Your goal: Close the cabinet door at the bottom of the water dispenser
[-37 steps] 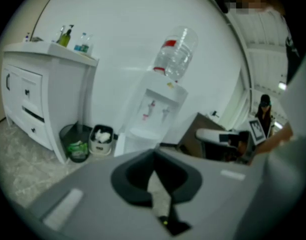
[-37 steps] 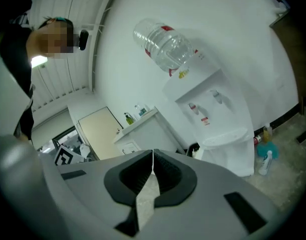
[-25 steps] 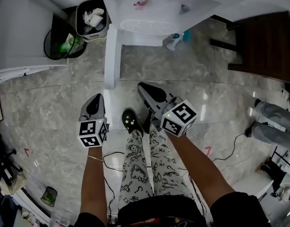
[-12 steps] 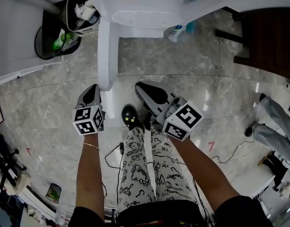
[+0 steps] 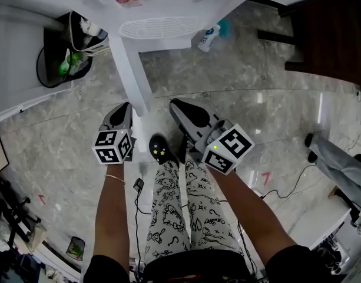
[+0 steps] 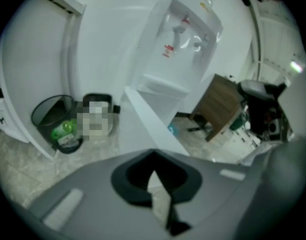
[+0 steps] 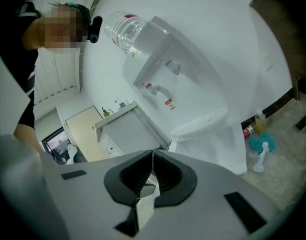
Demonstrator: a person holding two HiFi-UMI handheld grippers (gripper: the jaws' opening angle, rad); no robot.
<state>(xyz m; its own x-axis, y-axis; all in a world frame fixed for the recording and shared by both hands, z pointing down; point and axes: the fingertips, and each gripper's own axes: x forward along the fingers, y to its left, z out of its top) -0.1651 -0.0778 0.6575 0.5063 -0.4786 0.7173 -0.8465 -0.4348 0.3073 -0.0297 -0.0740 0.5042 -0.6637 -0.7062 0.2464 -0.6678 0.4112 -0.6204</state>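
**Operator:** Where is the door from my grippers?

**Coach:** The cabinet door (image 5: 132, 75) stands swung out from the foot of the water dispenser (image 5: 162, 16). Its free edge is just ahead of your left hand-held gripper (image 5: 126, 109) and a little to that gripper's right. That puts the edge between your 2 tools. In the left gripper view the door (image 6: 143, 124) fills the space straight beyond the jaw tips.

**Operator:** Do I need to open the jaws?

**Coach:** No. Both pairs are pressed together with nothing between them, and a closed tip makes a firm pusher. This looks like a push, not a grasp.

**Operator:** Which one pushes?

**Coach:** Your left one, I'd judge, since it sits on the door's outer side. Set the tip on the panel near the free edge, where you get the most leverage. Then sweep forward and to your right in an arc, following the hinge.

**Operator:** And the other?

**Coach:** Your right hand-held gripper (image 5: 179, 108) seems to sit on the side the door must swing through, so draw it back first. Press until the panel sits flush, or it may drift open.
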